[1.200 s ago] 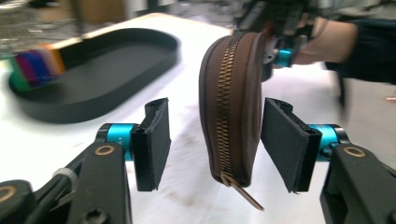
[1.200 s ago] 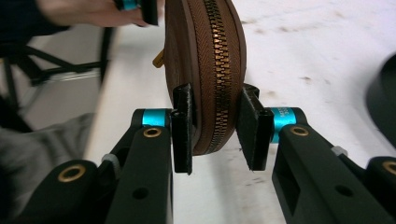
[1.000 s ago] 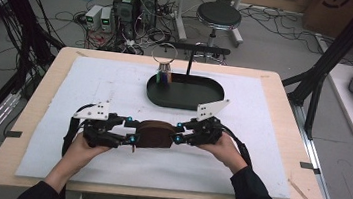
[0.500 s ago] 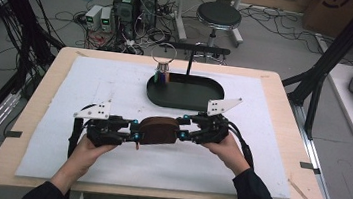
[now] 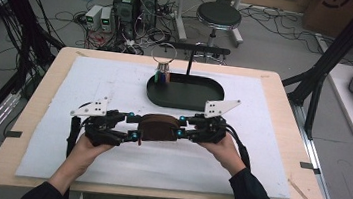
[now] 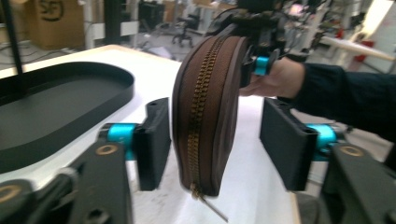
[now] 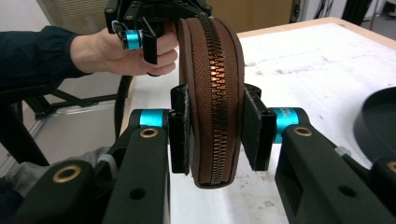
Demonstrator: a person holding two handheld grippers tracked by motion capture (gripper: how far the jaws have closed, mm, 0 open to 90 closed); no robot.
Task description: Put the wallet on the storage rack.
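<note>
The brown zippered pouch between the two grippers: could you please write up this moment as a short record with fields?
item: brown zippered pouch, round, zipper closed along its edge
held by: right gripper, pads pressed on both sides of the pouch
left gripper: jaws have just been opening; pouch stands between them, pads apart from it
zipper pull: hangs at the pouch's lower end in the left gripper view
nearby: black oval tray beyond the pouch, on the white mat

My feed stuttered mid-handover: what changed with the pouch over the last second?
The left hand-held gripper has just opened its jaws and let go; the brown zipper pouch stands between them untouched. The right hand-held gripper has just closed and now clamps it. Pouch, hands and black tray stayed roughly in place.
</note>
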